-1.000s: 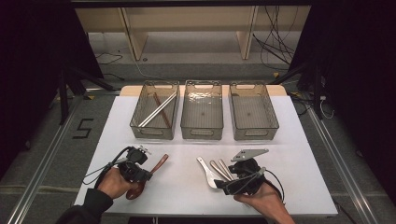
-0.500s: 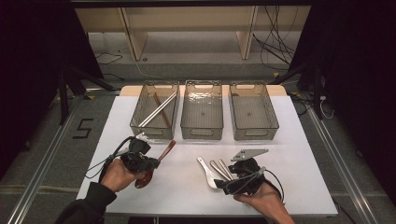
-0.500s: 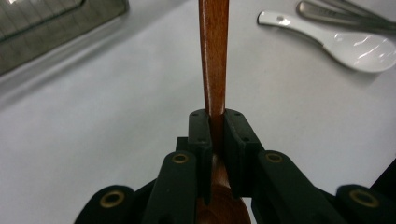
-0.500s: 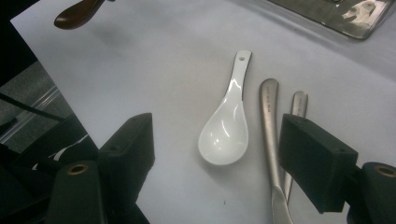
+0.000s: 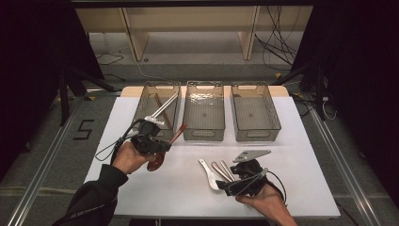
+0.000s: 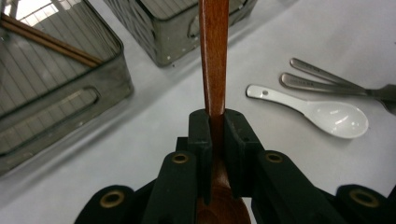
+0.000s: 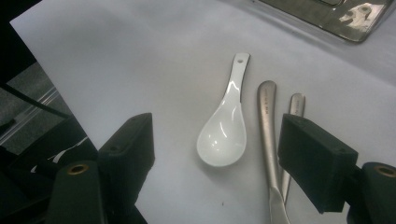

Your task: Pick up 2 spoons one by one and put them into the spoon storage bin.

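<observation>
Between left gripper (image 6: pixel 217 154) fingers (image 6: pixel 200 140): wooden spoon (image 6: pixel 213 56) handle, clamped.

A white table (image 5: pixel 141 188) carries three clear bins in a row along its far edge: the left bin (image 5: pixel 156 112), the middle bin (image 5: pixel 203 113) and the right bin (image 5: pixel 255 113). Near the right front, a white ceramic spoon (image 5: pixel 207 171) lies flat on the bare top. Just to its right lie two metal utensil handles (image 5: pixel 223 170), side by side.
</observation>
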Available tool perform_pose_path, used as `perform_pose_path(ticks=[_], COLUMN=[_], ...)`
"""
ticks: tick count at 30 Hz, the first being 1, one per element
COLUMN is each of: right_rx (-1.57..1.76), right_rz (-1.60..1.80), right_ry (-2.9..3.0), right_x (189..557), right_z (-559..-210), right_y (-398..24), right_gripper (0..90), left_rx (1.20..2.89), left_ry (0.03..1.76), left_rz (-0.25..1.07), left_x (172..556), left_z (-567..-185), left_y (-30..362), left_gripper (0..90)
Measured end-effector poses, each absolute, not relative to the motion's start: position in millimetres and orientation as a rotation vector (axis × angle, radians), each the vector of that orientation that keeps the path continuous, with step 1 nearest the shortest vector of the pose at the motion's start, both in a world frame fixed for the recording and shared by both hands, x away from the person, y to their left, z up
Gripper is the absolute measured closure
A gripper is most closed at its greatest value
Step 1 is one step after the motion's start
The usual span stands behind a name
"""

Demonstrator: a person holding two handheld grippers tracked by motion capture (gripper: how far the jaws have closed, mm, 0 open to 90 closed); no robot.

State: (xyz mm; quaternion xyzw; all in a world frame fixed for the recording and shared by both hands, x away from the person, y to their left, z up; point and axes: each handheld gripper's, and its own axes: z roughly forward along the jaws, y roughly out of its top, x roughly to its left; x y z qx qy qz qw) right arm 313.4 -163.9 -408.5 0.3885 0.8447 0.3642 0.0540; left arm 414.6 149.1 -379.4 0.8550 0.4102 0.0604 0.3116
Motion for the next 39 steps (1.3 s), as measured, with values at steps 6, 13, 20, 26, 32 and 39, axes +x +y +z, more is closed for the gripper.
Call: perform_pose_path(ticks=[6, 13, 20, 26, 32, 39], right_rx=[1.182, 1.179, 1.173, 1.173, 1.168, 1.172], right_rz=[1.107, 1.109, 1.106, 1.106, 1.11, 1.114], right_ry=[2.564, 2.565, 2.568, 2.571, 2.575, 2.577], right_x=[313.4, 313.6, 313.5, 313.8, 313.9, 314.3], right_z=[-408.2, -408.2, -408.5, -408.7, -408.9, -408.9], right_y=[-163.8, -164.2, -163.5, -163.8, -163.8, -165.4], right_gripper=[27.9, 27.9, 27.9, 27.9, 27.9, 27.9], left_rx=[2.237, 2.19, 2.143, 2.099, 2.088, 2.104], left_ry=[1.085, 1.067, 1.076, 1.09, 1.1, 1.106], left_rz=[0.187, 0.216, 0.219, 0.243, 0.246, 0.254], left_x=[436.1, 459.6, 487.1, 513.1, 533.0, 545.7], left_z=[-364.4, -347.9, -343.1, -337.4, -336.2, -345.5], left_y=[142.1, 132.1, 115.0, 103.4, 89.6, 73.3], left_gripper=[81.4, 81.4, 81.4, 81.4, 81.3, 81.4])
